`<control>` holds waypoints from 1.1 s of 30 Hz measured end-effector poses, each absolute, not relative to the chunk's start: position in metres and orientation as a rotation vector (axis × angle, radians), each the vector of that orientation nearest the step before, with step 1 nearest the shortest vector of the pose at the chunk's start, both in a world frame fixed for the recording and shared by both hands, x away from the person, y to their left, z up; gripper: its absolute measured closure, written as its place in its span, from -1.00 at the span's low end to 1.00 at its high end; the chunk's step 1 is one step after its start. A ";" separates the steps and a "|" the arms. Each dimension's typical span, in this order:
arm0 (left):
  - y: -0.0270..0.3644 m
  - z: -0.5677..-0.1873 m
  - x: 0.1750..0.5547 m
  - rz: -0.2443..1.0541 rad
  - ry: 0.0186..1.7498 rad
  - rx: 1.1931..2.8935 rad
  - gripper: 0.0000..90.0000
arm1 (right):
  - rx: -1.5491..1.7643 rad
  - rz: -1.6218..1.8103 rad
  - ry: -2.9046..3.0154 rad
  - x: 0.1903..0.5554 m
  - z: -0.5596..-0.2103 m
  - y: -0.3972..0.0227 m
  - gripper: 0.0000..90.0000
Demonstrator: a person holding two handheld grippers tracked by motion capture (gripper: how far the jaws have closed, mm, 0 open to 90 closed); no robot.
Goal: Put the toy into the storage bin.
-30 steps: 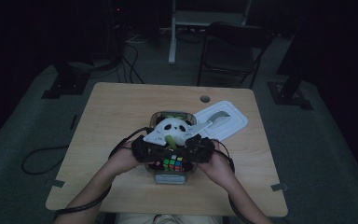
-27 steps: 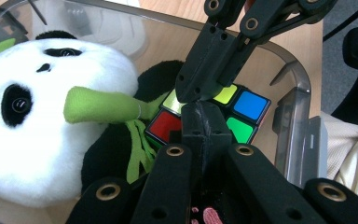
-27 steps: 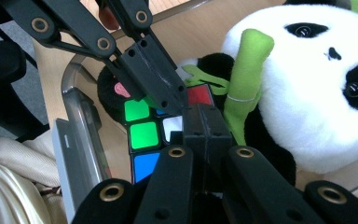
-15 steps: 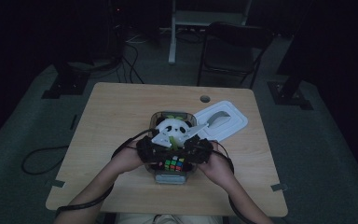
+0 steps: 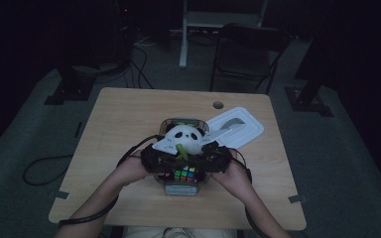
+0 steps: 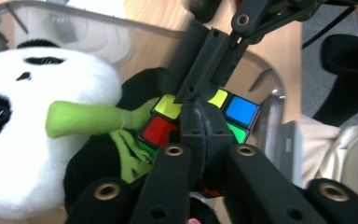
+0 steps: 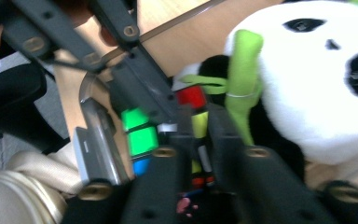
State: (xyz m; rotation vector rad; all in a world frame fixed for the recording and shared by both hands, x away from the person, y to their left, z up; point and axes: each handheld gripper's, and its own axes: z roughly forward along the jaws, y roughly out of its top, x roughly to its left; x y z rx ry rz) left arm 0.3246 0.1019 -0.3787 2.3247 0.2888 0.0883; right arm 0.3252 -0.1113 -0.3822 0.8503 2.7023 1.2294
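The left hand-held gripper [image 5: 174, 163] and the right hand-held gripper [image 5: 201, 163] meet tip to tip at the centre of the high view, directly over the puzzle cube [image 5: 187, 174].

**State of the jaws.** The jaws of both units have just been opening from a closed position.
- Left gripper view: the jaws stand narrow, with only a slit between the tips. They hang over the yellow and red tiles of the cube [image 6: 241, 110]. Nothing is clamped between them.
- Right gripper view: the gap is slightly wider, and a yellow tile shows through it. The pads do not press on the cube [image 7: 142, 137].

**Location of the work items.**
- The cube lies in the near end of the clear container [image 5: 181, 191], lower centre of the high view.
- The panda plush [image 5: 186, 139] occupies the far end and touches the cube. Its green bamboo stalk [image 6: 86, 119] points toward the tiles.
- The white lid [image 5: 238, 128] lies on the table [image 5: 129, 114], just to the upper right of the container.

**Meaning for the task.** The parting of the jaws suggests preparation for a grasp on the cube. The present gap looks too narrow to span it, so further opening is probably required before descent. The plush crowds one side of the cube, so a jaw may snag the fabric or the stalk.
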 end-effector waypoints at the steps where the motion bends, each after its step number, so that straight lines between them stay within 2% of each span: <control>1: 0.103 -0.378 0.325 0.084 0.286 2.315 0.78 | 0.871 1.243 2.694 0.327 -0.381 -0.115 0.44; 3: 0.105 -0.375 0.326 0.072 0.300 2.295 0.57 | 0.920 1.231 2.677 0.332 -0.380 -0.120 0.18; 4: 0.107 -0.374 0.327 0.085 0.305 2.291 0.57 | 0.941 1.235 2.670 0.334 -0.380 -0.124 0.10; 6: 0.110 -0.373 0.330 0.073 0.329 2.265 0.43 | 0.979 1.242 2.632 0.337 -0.380 -0.131 0.04; 7: 0.112 -0.373 0.331 0.089 0.342 2.264 0.42 | 0.990 1.255 2.615 0.338 -0.380 -0.135 0.01; 9: 0.117 -0.372 0.335 0.094 0.368 2.248 0.32 | 1.022 1.264 2.568 0.340 -0.381 -0.142 -0.19; 10: 0.120 -0.372 0.336 0.099 0.383 2.238 0.29 | 1.046 1.258 2.544 0.342 -0.381 -0.145 -0.21; 12: 0.125 -0.372 0.339 0.116 0.416 2.221 0.10 | 1.079 1.273 2.519 0.345 -0.382 -0.153 -0.25; 13: 0.128 -0.372 0.341 0.125 0.426 2.210 0.08 | 1.088 1.278 2.493 0.346 -0.382 -0.157 -0.26; 15: 0.134 -0.373 0.343 0.146 0.447 2.201 -0.12 | 1.114 1.267 2.470 0.350 -0.383 -0.165 -0.41; 16: 0.138 -0.373 0.345 0.152 0.457 2.194 -0.13 | 1.122 1.253 2.456 0.352 -0.384 -0.168 -0.43; 18: 0.143 -0.374 0.347 0.151 0.471 2.186 -0.35 | 1.129 1.206 2.411 0.353 -0.387 -0.174 -0.50; 24: 0.156 -0.378 0.351 0.162 0.512 2.187 -0.59 | 1.236 1.166 2.348 0.360 -0.397 -0.189 -0.64; 26: 0.160 -0.380 0.351 0.182 0.522 2.195 -0.79 | 1.252 1.139 2.329 0.362 -0.401 -0.192 -0.73; 29: 0.166 -0.382 0.352 0.199 0.555 2.189 -0.82 | 1.284 1.116 2.288 0.363 -0.405 -0.197 -0.77; 30: 0.168 -0.383 0.353 0.196 0.566 2.195 -0.95 | 1.298 1.109 2.258 0.363 -0.406 -0.198 -0.77; 31: 0.171 -0.384 0.354 0.201 0.578 2.191 -0.98 | 1.304 1.105 2.253 0.363 -0.407 -0.200 -0.77; 33: 0.176 -0.387 0.354 0.196 0.589 2.185 -0.98 | 1.320 1.091 2.237 0.363 -0.409 -0.202 -0.77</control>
